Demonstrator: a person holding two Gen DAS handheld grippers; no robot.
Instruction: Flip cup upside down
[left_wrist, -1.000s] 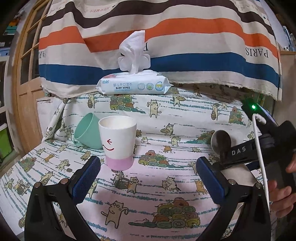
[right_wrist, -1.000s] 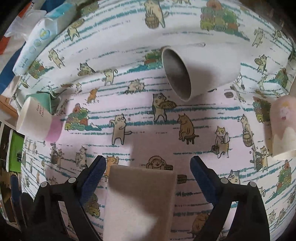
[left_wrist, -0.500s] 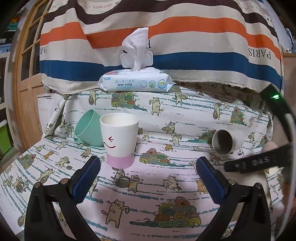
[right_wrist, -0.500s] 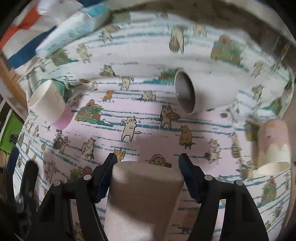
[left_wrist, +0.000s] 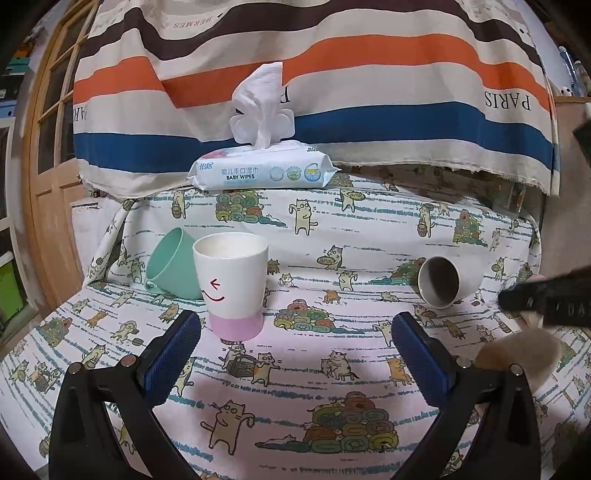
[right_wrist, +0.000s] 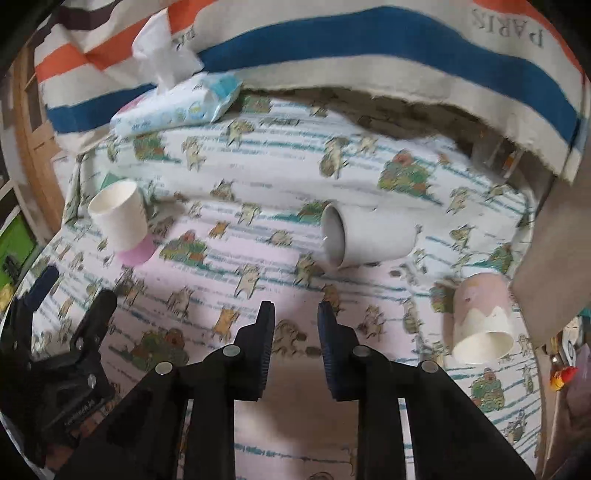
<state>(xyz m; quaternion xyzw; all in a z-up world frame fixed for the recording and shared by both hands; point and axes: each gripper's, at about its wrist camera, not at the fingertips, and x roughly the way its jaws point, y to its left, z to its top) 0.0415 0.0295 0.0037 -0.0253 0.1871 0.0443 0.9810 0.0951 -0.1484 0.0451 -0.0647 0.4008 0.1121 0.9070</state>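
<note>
Cat-printed cloth (left_wrist: 332, 240) is spread over the work surface, and both tools are held low above it.

The left gripper (left_wrist: 295, 354) is held with its jaws spread wide and nothing between them. It is levelled at the cloth rather than tipped down, apparently so that a standing cup can be taken from the side. Just ahead of its left pad, the white cup (left_wrist: 231, 288) with the pink base and drawn smile is stood upright, mouth up. It is judged to be the one to be turned over, being the only cup seen on its base. It is not touched by either pad.

The right gripper (right_wrist: 295, 328) is seen with its jaws drawn narrow, a slim gap left between the pads and nothing visibly gripped. From the left camera, a blurred beige shape (left_wrist: 517, 360) is seen below that tool; what it is cannot be told.

Further out, a green cup (left_wrist: 168, 264) is tilted against the back of the white cup, so a sideways grasp may be crowded on that side. A grey cup (left_wrist: 448, 282) is laid on its side near the middle, mouth toward the cameras, well apart from the white one. A pink-and-cream cup (right_wrist: 480, 317) is tipped over at the right edge. At the back, a wipes pack (left_wrist: 258, 173) is rested where the cloth rises, under a striped sheet (left_wrist: 369, 122) hung as a backdrop.
</note>
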